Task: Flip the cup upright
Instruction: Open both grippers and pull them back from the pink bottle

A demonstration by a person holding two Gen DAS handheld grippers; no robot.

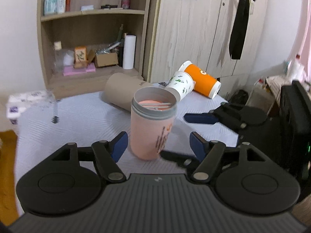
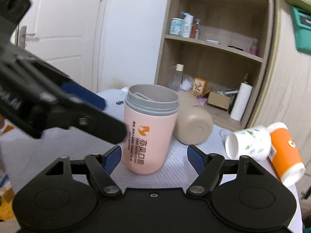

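A pink cup [image 1: 151, 128] with a grey threaded rim stands upright on the white-covered table [image 1: 77, 120], mouth up; it also shows in the right wrist view [image 2: 149, 136]. My left gripper [image 1: 158, 144] is open, its blue pads on either side of the cup's lower part, not touching. My right gripper [image 2: 154, 156] is open around the cup's base, also apart from it. The right gripper shows in the left wrist view [image 1: 206, 118] to the cup's right. The left gripper shows in the right wrist view [image 2: 83, 106] at the left.
A tan cup [image 1: 124, 91] lies on its side behind the pink one. A white patterned cup [image 1: 179, 85] and an orange cup [image 1: 204, 82] lie tipped at the right. A wooden shelf [image 1: 93, 38] and a wardrobe [image 1: 194, 29] stand behind the table.
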